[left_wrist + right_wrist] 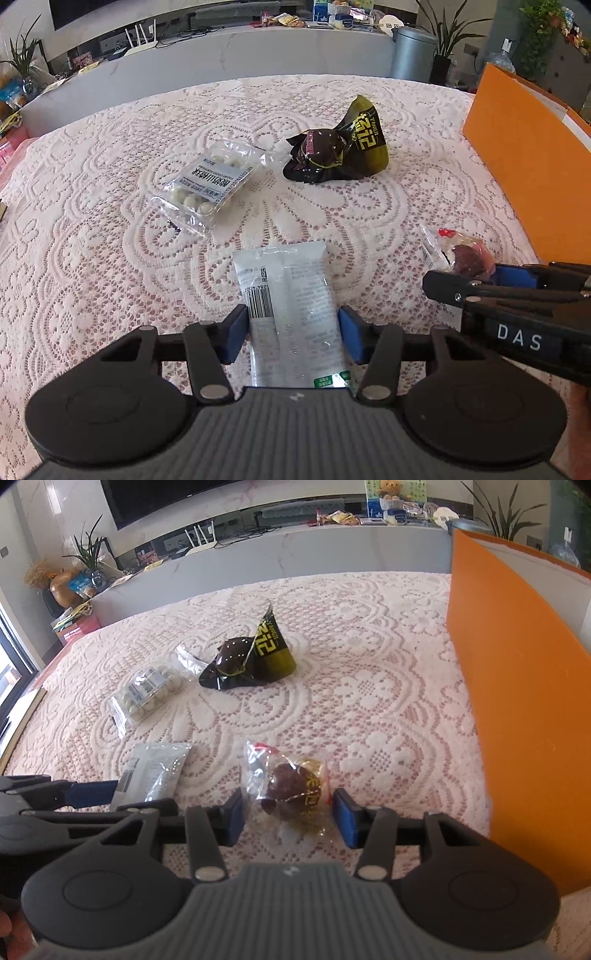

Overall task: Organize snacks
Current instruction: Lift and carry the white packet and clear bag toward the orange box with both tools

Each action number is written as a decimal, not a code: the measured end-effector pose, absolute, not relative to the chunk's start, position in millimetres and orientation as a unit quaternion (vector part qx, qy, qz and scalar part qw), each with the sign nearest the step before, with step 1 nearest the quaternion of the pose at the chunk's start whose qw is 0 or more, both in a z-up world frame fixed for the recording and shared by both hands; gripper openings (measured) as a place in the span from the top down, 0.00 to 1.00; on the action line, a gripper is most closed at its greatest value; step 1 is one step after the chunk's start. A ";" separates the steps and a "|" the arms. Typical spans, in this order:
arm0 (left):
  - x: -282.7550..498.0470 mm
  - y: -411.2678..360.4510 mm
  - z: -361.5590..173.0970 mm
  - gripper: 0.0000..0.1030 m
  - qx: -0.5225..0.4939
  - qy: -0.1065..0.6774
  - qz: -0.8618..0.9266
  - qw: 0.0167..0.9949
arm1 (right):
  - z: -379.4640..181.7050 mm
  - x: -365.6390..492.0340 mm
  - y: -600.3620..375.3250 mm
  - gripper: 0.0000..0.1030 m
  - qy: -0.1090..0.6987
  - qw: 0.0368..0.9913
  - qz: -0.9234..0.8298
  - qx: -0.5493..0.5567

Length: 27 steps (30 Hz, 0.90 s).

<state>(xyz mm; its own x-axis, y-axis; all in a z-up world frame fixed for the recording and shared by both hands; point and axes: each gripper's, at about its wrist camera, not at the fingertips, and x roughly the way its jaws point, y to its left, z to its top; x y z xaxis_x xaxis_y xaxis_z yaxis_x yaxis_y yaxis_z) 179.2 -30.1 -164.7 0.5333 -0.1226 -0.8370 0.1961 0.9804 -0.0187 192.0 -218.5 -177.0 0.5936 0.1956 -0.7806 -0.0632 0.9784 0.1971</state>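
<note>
Your left gripper (293,334) sits low over the lace tablecloth (92,258), and its 2 blue pads (236,332) flank the white flat packet (291,314) on either side. The packet runs lengthwise between the fingers, barcode end facing away from you; the pads look right against its edges, though you can't tell from here whether they are truly squeezing it or just touching.

Over on your right, the right gripper (288,814) has its jaws spread wide around the clear-wrapped dark round snack (290,788). There's a visible gap on both sides, so nothing is pinched there. From the left camera that same snack (467,251) lies just beyond the right gripper's fingertip (443,286).

Further out on the cloth, the clear pack of white balls (207,184) lies flat, left of centre, and just beside it to the right is the dark green and black pouch (332,147), crumpled and propped up with its yellow lettering showing. In the right camera the 2 appear again, white balls (149,690) and pouch (255,657), nearly touching.

The orange box (517,701) stands upright along the table's right edge, close to your right gripper. All 4 snacks are on the tablecloth, outside it.
</note>
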 end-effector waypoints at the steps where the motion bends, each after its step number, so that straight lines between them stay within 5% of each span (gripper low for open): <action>1: 179.0 -29.4 -164.4 0.42 0.036 0.474 -0.091 0.875 | -176.7 191.8 -218.7 0.56 0.444 0.890 0.072 0.075; 27: 149.9 -46.1 -60.2 0.43 -0.027 0.394 -0.142 0.908 | -91.1 141.9 -257.5 0.57 0.370 0.920 0.069 0.111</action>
<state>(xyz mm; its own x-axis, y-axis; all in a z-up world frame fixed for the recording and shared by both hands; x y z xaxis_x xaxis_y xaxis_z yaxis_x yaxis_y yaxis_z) 149.9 -46.1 -60.2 0.6498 -0.2797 -0.7068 0.2369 0.9581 -0.1613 141.9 -257.5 -91.1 0.7172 0.2086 -0.6650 -0.0444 0.9659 0.2552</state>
